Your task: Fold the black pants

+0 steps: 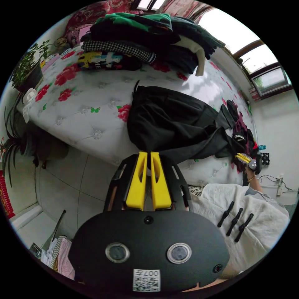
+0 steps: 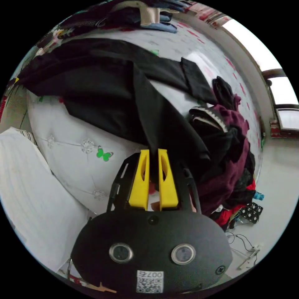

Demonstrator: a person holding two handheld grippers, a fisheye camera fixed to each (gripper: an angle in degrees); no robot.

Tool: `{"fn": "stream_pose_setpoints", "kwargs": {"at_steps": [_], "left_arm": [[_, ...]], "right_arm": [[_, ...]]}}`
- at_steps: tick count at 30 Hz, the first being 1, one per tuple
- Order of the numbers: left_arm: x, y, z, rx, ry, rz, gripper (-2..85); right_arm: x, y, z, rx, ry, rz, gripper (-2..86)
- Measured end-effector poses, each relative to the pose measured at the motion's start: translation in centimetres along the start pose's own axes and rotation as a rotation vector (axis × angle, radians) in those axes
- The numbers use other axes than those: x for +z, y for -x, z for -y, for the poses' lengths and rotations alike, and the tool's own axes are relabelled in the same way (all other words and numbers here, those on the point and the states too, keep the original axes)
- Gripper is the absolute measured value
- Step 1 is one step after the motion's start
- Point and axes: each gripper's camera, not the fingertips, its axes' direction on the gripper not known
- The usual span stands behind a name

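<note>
Black, matte woven cloth: the black pants (image 1: 168, 124) lay across the quilted white mattress (image 1: 81, 106) printed with red roses and green butterflies, waist end toward the left gripper (image 1: 149, 154), legs running away toward the right gripper (image 1: 246, 159) at the far hem. Long axis stretched between the two tools along the bed's near edge, so each end already in reach of its own hand. Yellow jaws of the left gripper nearly together, pinched on a bunched fold of dark fabric at the waist. In the right gripper view, right gripper (image 2: 153, 152) likewise closed down to a narrow slot, a leg of the black pants (image 2: 109, 90) feeding straight in between the tips and apparently clamped. Upper leg spread flatter and separate, angled off toward a squared cuff. Cloth slack, creased, with soft ridges near the waist; likely to drape and slide rather than hold a crease. Just beside the hem end, a heap of maroon and dark garments (image 2: 230, 149), crumpled and touching the trouser leg, a probable snag if dragged. At the far side of the bed, a stacked pile of folded clothes (image 1: 149, 40), houndstooth and green among them. Person's pale, ribbed sleeve (image 1: 249, 211) between the tools. Judged early: garment gripped at both ends, not yet squared or doubled over.
</note>
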Motion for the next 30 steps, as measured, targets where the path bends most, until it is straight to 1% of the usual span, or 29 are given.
{"fn": "stream_pose_setpoints", "kwargs": {"at_steps": [1,2,3,4,5,7,9,11,12,13,14,16,17,18,19,20,21,23,25,26,28,30], "left_arm": [[-0.2,-0.1,0.0,0.004,-0.005,0.0,-0.7],[-0.4,-0.2,0.1,0.014,-0.011,0.006,-0.7],[-0.6,-0.5,0.0,0.028,-0.013,0.01,-0.7],[-0.6,-0.7,0.0,0.035,-0.013,0.011,-0.7],[-0.4,-1.0,-0.2,0.049,-0.006,0.016,-0.7],[0.1,-1.3,-0.5,0.061,0.011,0.034,-0.7],[1.6,-1.5,-1.2,0.08,0.058,0.061,-0.5],[3.2,-1.4,-1.7,0.082,0.099,0.04,-0.3],[4.2,-1.4,-2.0,0.083,0.121,0.01,-0.1],[4.7,-1.4,-2.2,0.087,0.126,-0.004,0.2],[5.6,-1.3,-2.6,0.089,0.132,-0.032,0.6],[6.7,-1.0,-3.0,0.07,0.146,-0.067,2.1],[7.1,-0.7,-3.2,0.051,0.147,-0.074,3.4],[7.3,-0.4,-3.3,0.034,0.143,-0.069,4.3],[7.3,-0.2,-3.4,0.026,0.139,-0.066,4.6],[7.1,0.3,-3.6,0.015,0.127,-0.06,5.0],[6.8,0.8,-3.7,0.0,0.114,-0.056,5.2],[6.4,1.9,-3.8,-0.037,0.096,-0.036,5.6],[6.2,3.2,-3.5,-0.088,0.076,-0.029,5.9],[6.4,4.1,-3.2,-0.122,0.054,-0.044,6.4],[7.2,5.2,-2.3,-0.179,0.033,-0.101,7.2],[8.9,5.0,-0.5,-0.19,0.034,-0.196,7.3]], "right_arm": [[-2.6,-1.2,-0.6,0.039,-0.098,-0.055,1.5],[-4.1,-1.9,-1.0,0.065,-0.148,-0.085,1.2],[-7.7,-3.4,-2.4,0.106,-0.272,-0.138,0.7],[-11.3,-4.7,-4.3,0.138,-0.387,-0.177,0.4],[-13.0,-5.3,-5.4,0.153,-0.445,-0.195,0.3],[-18.4,-6.9,-10.5,0.216,-0.648,-0.265,0.1],[-20.2,-7.6,-14.2,0.256,-0.732,-0.281,0.0],[-19.5,-8.3,-17.1,0.292,-0.721,-0.254,0.0],[-17.5,-8.7,-18.5,0.318,-0.649,-0.233,-0.1],[-14.4,-9.2,-19.5,0.357,-0.534,-0.199,-0.1],[-12.6,-9.4,-19.9,0.373,-0.466,-0.177,-0.1],[-4.1,-9.8,-21.7,0.428,-0.16,-0.044,-0.1],[-1.9,-9.8,-22.1,0.44,-0.071,0.001,-0.1],[1.8,-9.5,-23.0,0.465,0.063,0.053,-0.1],[4.4,-9.1,-23.9,0.481,0.142,0.085,-0.1],[5.3,-9.0,-24.2,0.492,0.169,0.1,-0.1],[6.3,-9.0,-24.6,0.522,0.18,0.117,-0.1],[5.8,-9.6,-24.7,0.573,0.105,0.119,-0.1],[4.2,-11.0,-23.8,0.64,-0.057,0.124,-0.1],[3.9,-11.3,-23.4,0.646,-0.101,0.141,-0.1],[3.1,-11.9,-20.6,0.613,-0.227,0.195,0.0],[3.1,-11.4,-17.5,0.532,-0.283,0.22,0.1]]}}
